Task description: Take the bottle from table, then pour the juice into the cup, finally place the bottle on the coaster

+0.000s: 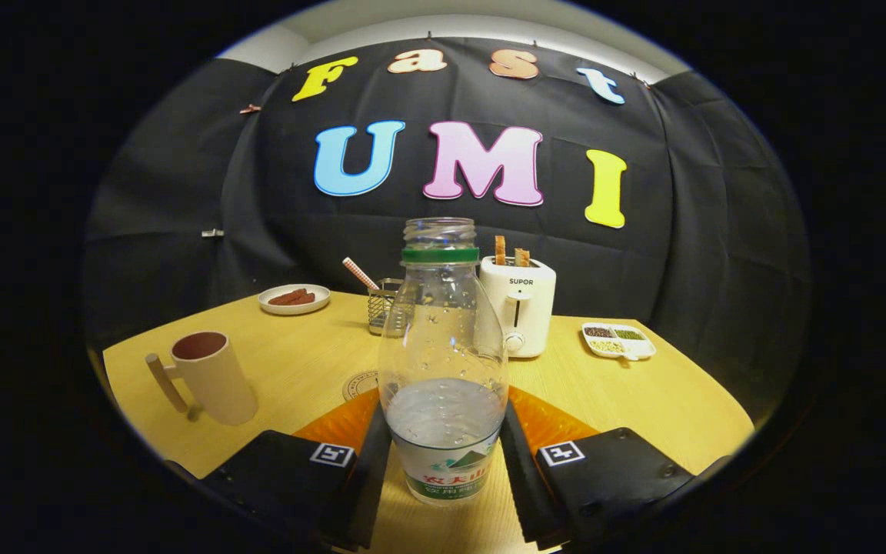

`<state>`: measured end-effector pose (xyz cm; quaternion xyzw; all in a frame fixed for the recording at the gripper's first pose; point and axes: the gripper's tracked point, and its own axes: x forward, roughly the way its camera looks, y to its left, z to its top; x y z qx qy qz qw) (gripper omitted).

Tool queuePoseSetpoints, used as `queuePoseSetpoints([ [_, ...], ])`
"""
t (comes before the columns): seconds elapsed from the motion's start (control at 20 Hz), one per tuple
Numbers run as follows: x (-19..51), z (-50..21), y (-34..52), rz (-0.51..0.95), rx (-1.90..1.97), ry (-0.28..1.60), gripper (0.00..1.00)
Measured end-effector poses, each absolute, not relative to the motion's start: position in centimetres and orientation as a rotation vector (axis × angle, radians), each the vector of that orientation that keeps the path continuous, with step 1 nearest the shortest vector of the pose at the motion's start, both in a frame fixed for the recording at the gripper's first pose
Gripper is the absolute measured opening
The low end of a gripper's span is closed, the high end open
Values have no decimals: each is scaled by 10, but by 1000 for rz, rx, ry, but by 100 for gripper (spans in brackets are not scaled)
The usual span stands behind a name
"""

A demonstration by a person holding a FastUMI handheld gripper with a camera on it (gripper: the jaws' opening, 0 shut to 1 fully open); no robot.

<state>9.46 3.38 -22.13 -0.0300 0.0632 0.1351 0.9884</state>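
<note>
A clear plastic bottle (443,362) with a green neck ring and no cap stands upright between my fingers, with a little clear liquid in its lower part. My gripper (443,419) is shut on the bottle, its left finger (370,469) and right finger (524,469) pressing on the bottle's lower sides. A beige cup (212,377) with a wooden handle stands on the table to the left, beyond the left finger. A round light-wood coaster (358,383) lies just beyond the left fingertip, partly hidden by the bottle.
On the wooden table (643,400) behind the bottle stand a white toaster (520,308) with toast in it and a wire holder (383,306) with a striped straw. A plate (294,298) of brown food sits far left, and a divided dish (618,340) far right.
</note>
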Motion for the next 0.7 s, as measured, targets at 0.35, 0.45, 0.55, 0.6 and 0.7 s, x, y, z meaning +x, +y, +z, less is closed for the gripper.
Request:
queuePoseSetpoints([
  [0.35,103,-201,73,393,-277,101,70],
  [0.45,107,-201,84,417,-356,89,70],
  [0.55,110,-201,95,434,-434,84,70],
  [0.6,110,-200,101,441,-474,72,70],
  [0.7,109,-198,110,454,-562,45,70],
])
